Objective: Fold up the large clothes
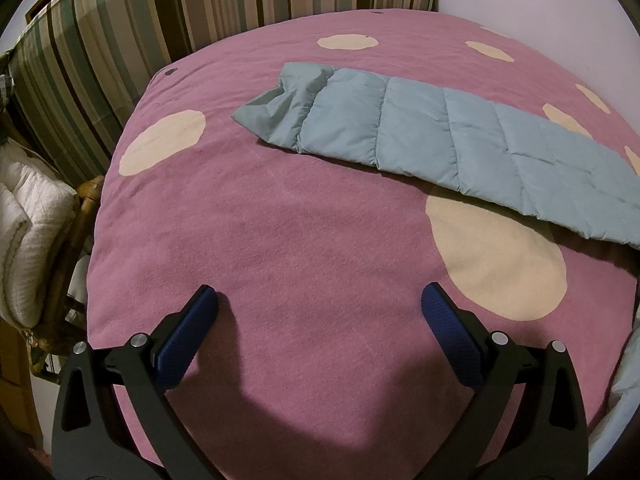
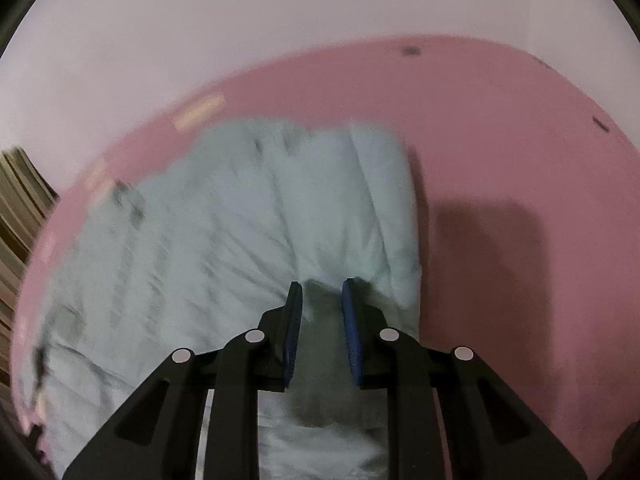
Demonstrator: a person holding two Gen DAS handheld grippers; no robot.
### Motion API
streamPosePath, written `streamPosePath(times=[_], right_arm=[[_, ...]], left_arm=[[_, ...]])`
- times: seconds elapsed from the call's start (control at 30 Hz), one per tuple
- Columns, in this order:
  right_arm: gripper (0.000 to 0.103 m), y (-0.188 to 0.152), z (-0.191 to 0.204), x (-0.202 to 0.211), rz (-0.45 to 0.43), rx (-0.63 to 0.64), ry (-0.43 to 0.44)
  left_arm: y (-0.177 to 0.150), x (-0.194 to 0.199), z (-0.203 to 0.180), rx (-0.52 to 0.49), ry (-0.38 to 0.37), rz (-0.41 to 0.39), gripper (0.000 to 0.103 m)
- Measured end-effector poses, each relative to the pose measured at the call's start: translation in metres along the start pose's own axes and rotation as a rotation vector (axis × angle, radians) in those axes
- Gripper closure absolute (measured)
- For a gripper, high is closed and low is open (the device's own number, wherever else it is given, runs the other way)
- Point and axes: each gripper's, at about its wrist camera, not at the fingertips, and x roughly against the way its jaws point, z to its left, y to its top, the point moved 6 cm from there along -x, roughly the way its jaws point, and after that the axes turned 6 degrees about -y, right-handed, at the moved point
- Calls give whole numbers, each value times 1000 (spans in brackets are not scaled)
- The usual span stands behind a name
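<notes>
A light blue quilted puffer jacket lies on a pink blanket with cream spots. In the left wrist view one sleeve (image 1: 420, 136) stretches flat across the bed toward the upper left, its cuff rumpled. My left gripper (image 1: 320, 304) is open and empty, low over bare blanket (image 1: 280, 220), well short of the sleeve. In the right wrist view, which is motion-blurred, my right gripper (image 2: 322, 300) is shut on a fold of the jacket (image 2: 224, 220), with fabric bunched between the blue pads (image 2: 351, 320).
A striped cushion (image 1: 168, 12) lines the back of the bed. A wicker chair with white folded bedding (image 1: 28, 232) stands off the bed's left edge. A pale wall (image 2: 240, 40) runs along the far side.
</notes>
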Motion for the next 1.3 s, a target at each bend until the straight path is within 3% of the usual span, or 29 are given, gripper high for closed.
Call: streamPosePath(times=[0.1,0.2,0.37,0.5,0.63,0.7,0.73,0.8,0.9,1.03,1.3], right_arm=[[79,34,0,5,-58,-21,2],[79,57,-2,-15,-41,-33,-13],[79,57,0,-64,56,-31,-58],[79,50,-2,-87,79,-48,-54],[77,56,3,-64,46,-48,-67],[40,40,-1,-26,-13,-52,-42],[33,34,0,-13,-45,-52,-27],[31,18,9,12,-98,-36,3],[31,-9,20,22,-82,-4,40],[31,-31,23,18,-63,-6,22],[31,-28,32,25,-122,45,-42]], left_arm=[[0,0,1,-2,3,-1,2],[0,-1,1,1,-1,0,2],[0,-1,1,-2,2,-1,2],[0,-1,1,0,0,0,2],[0,-1,1,2,-4,-1,2],[0,0,0,0,-1,-1,2],[0,0,0,0,0,-1,2],[0,0,1,1,-2,-1,2],[0,0,0,0,0,-1,2],[0,0,1,2,-2,-2,2],[0,0,0,3,-2,-2,2]])
